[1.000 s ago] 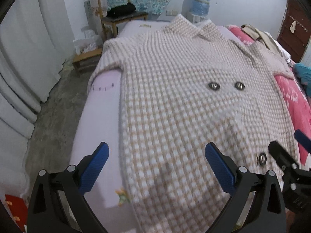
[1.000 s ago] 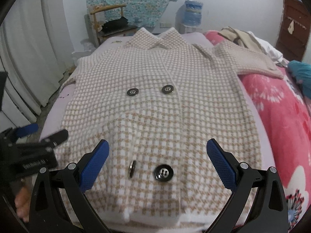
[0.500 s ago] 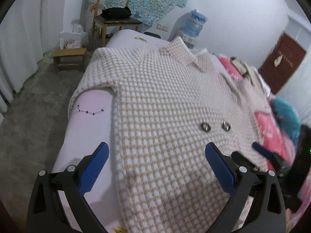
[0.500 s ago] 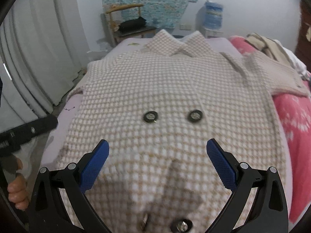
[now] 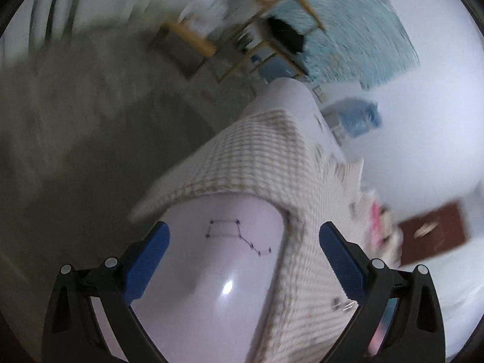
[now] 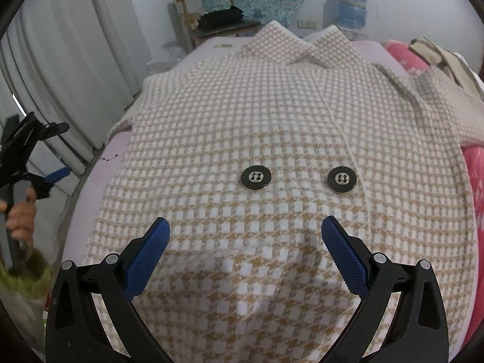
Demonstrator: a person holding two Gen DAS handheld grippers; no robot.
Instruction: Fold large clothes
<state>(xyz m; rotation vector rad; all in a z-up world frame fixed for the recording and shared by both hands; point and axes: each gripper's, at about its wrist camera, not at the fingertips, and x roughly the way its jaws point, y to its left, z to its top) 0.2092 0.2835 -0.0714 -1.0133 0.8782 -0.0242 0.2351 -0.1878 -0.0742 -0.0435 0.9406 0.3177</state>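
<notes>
A beige and white checked coat point(image 6: 272, 121) lies flat, front up, on a bed with a lilac sheet point(image 6: 96, 178). Two dark buttons point(image 6: 255, 178) show at mid-chest. My right gripper point(image 6: 245, 242) hovers open just above the coat's lower front, below the buttons. My left gripper point(image 5: 243, 251) is open over the bed's left edge, with the coat's left sleeve point(image 5: 242, 157) hanging off ahead of it; this view is tilted and blurred. In the right wrist view the left gripper point(image 6: 33, 148) appears far left, held by a hand.
A wooden chair point(image 6: 208, 9) with dark clothes stands behind the bed, beside a blue water jug point(image 6: 352, 3). White curtains point(image 6: 69, 60) line the left wall. A pink floral blanket point(image 6: 475, 187) covers the bed's right side. Grey floor point(image 5: 75, 136) lies left of the bed.
My left gripper swung left and rolled toward the bed's left edge and the sleeve. My right gripper advanced up the coat toward the upper buttons. Both stayed open.
</notes>
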